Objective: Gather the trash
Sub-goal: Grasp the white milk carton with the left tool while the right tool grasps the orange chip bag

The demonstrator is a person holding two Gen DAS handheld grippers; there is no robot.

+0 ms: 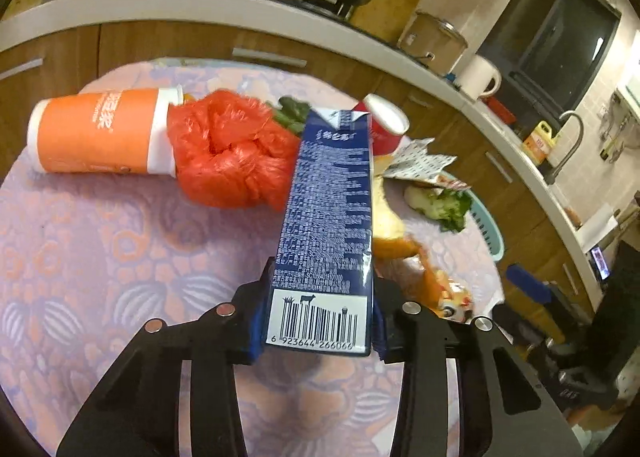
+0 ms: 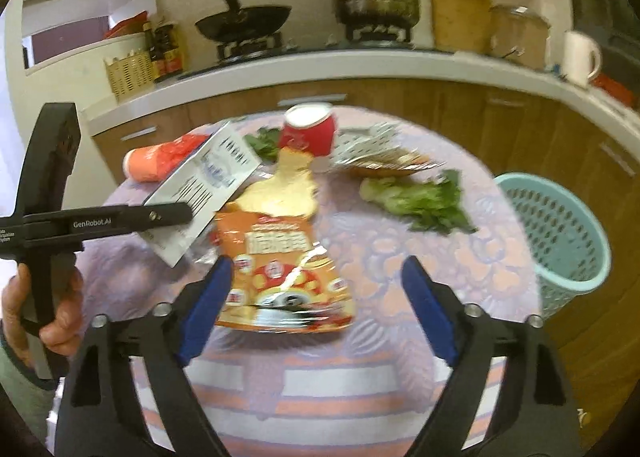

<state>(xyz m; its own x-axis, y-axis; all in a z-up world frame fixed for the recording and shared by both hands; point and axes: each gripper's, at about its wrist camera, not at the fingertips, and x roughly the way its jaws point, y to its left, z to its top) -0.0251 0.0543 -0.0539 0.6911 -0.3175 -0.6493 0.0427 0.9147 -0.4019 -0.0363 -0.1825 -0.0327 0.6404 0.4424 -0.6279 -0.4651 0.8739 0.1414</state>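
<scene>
We find the left claw [image 1: 318, 321] clamped on the blue milk carton [image 1: 328, 217]; the right claw [image 2: 316, 297] stands released above the snack bag [image 2: 280, 281] on the table [image 2: 400, 257].

My left camera looks down along my fingers, close over the table [image 1: 100, 249], facing the counter [image 1: 224, 13]; my right one sits further back, same heading, and both catch the red cup [image 2: 308, 133] and basket [image 2: 560, 229]
</scene>
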